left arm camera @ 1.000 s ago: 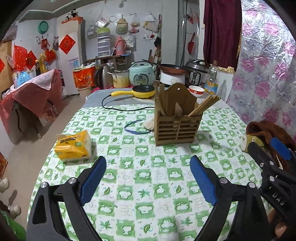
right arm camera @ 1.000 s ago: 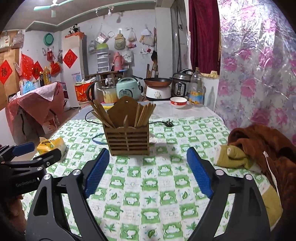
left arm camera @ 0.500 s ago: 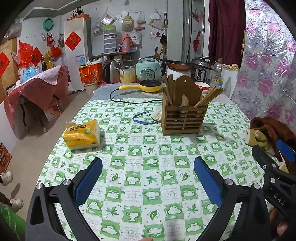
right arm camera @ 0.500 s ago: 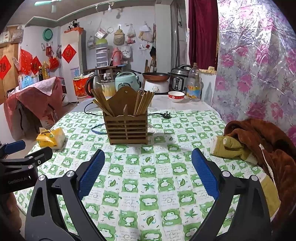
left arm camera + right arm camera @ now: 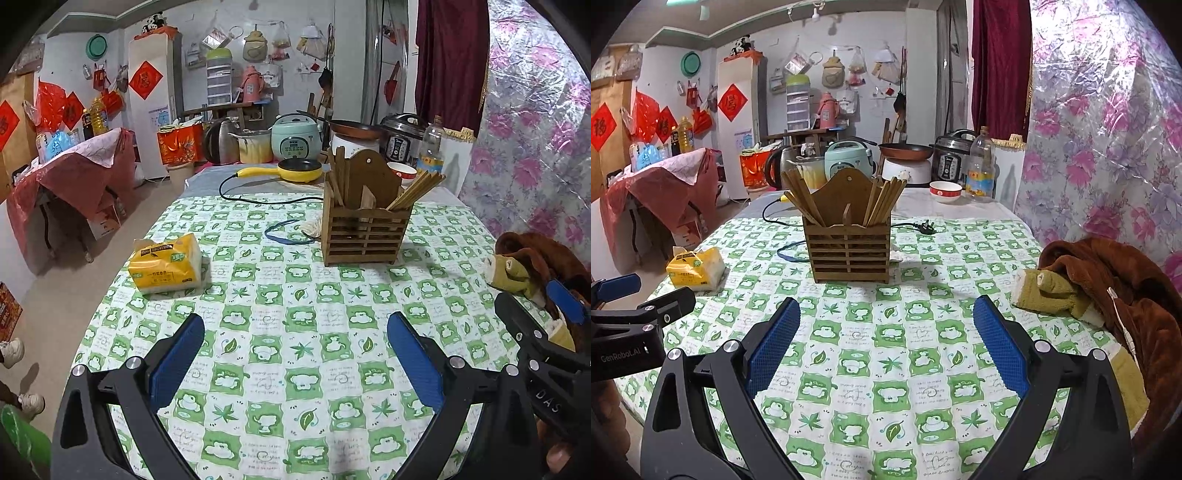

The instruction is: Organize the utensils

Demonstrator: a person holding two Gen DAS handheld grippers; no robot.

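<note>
A slatted wooden utensil holder (image 5: 364, 234) (image 5: 849, 251) stands upright mid-table on the green-checked tablecloth (image 5: 288, 354) (image 5: 886, 354). Wooden chopsticks (image 5: 415, 190) (image 5: 884, 201) lean out of its right compartment and more sticks (image 5: 338, 175) (image 5: 803, 199) out of its left one. My left gripper (image 5: 295, 354) hovers open over the near cloth, well short of the holder, nothing between its blue pads. My right gripper (image 5: 886, 339) is open too, empty, facing the holder from the near side. Each gripper shows at the edge of the other's view.
A yellow tissue pack (image 5: 166, 264) (image 5: 696, 267) lies at the left. A brown garment with a green cuff (image 5: 1108, 295) (image 5: 532, 266) is heaped at the right edge. A blue band (image 5: 288, 234) and a black cord (image 5: 258, 197) lie behind the holder, with cookers, a bowl (image 5: 945, 191) and a bottle at the far end.
Both grippers have drawn back from the holder, which now looks smaller and farther. Their jaws stand slightly wider than a second ago. Nothing on the table has moved.
</note>
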